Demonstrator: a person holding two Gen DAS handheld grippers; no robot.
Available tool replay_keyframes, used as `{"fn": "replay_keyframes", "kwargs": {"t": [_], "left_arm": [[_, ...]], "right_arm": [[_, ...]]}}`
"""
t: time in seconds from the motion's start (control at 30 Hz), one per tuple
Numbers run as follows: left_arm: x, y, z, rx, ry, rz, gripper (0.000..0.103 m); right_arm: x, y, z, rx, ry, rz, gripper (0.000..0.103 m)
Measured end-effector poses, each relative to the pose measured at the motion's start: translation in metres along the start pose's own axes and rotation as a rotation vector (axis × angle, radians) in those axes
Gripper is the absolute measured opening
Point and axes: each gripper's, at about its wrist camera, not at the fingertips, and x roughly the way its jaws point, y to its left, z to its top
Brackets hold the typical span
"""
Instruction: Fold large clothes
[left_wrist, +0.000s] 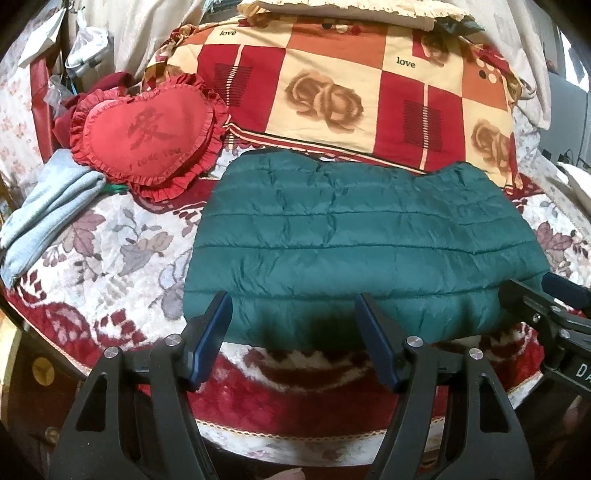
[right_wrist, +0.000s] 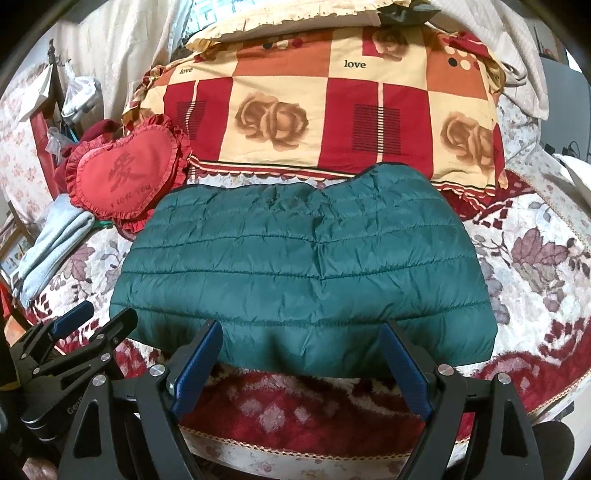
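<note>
Left gripper (left_wrist: 293, 308) hangs released at the near hem of the green quilted jacket (left_wrist: 362, 254); right gripper (right_wrist: 301, 338) likewise spread, gripping nothing; jacket lies folded flat on the floral blanket (left_wrist: 122, 254), far edge touching the checked pillow (left_wrist: 354, 96); judged between folds; next needs both near corners pinched; heart cushion (left_wrist: 147, 136) crowds left, right side open.

Soft even daylight, slight blur, heavy fisheye edge warping.
</note>
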Motion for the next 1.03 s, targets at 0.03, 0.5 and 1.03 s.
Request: {"fn": "replay_keyframes", "kwargs": {"t": [0.03,0.5,1.03], "left_arm": [[0.0,0.0,0.0,-0.001,-0.001,0.0,0.069],[0.005,-0.001,0.0,-0.011,0.024,-0.012,0.069],[0.014,0.011,0.001,-0.053,0.02,-0.026,0.069]], "right_arm": [[0.0,0.001,0.0,-0.002,0.0,-0.001,0.085],[0.002,0.003,-0.002,0.0,0.005,-0.002,0.085],[0.009,-0.002,-0.002,0.005,0.021,-0.005,0.085]]}}
